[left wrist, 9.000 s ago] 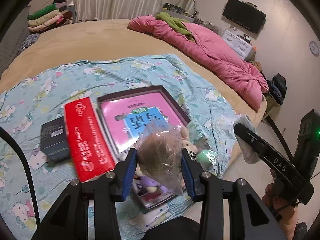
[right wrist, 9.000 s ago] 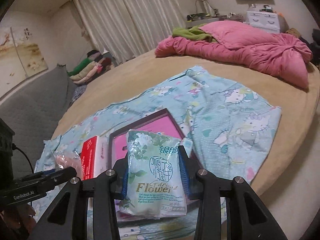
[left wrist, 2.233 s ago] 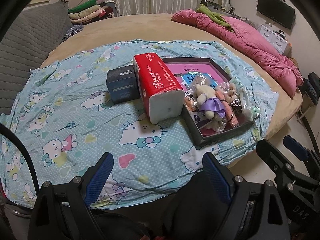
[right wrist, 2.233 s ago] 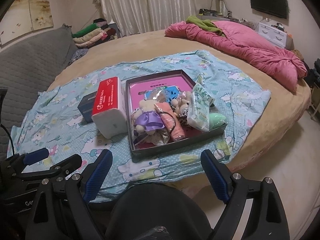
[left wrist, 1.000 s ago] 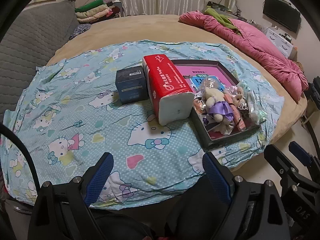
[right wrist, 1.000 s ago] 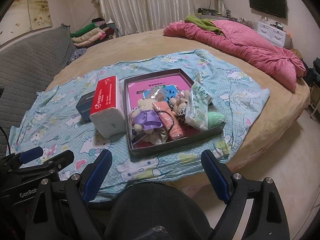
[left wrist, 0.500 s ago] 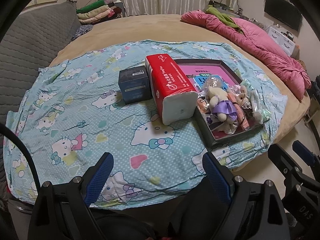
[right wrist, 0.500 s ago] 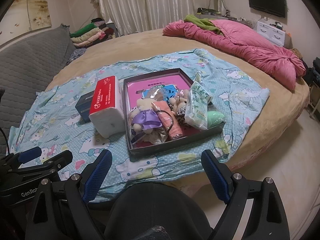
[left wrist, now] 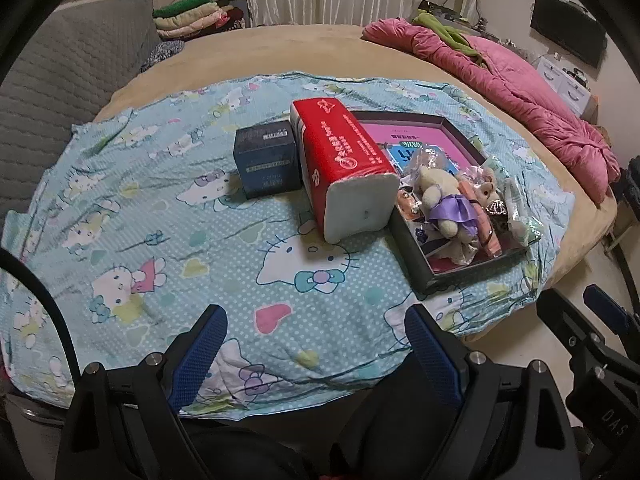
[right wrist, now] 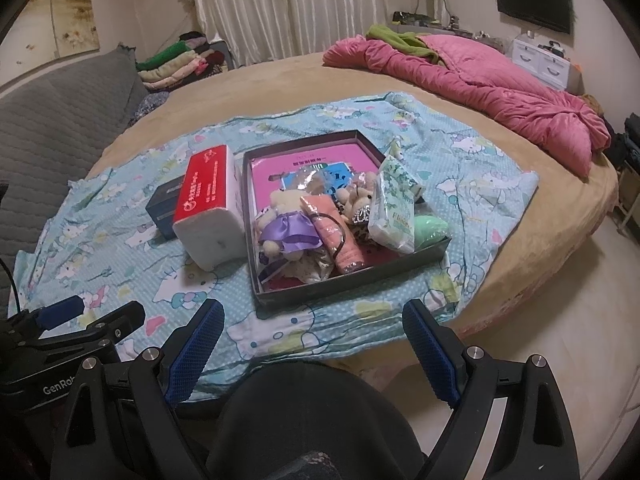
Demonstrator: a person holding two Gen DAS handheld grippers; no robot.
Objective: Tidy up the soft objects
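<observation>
Both tools are hanging apart and empty: left tool [left wrist: 316, 354], right tool [right wrist: 310, 350]. Toys are sitting in the box [right wrist: 352, 274] ahead. Sorting looks finished; red tissue pack [right wrist: 208, 210], left of it, might be next.

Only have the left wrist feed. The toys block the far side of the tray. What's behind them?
Observer: In the right wrist view, a floral tissue pack stands tilted at the right edge of the tray.
Operator: Anything beside it?
Observer: A mint green soft lump lies in the tray's near right corner, right next to the pack.
Operator: Right tool holding anything?
Observer: No. The right tool is open, with nothing between its fingers.
</observation>
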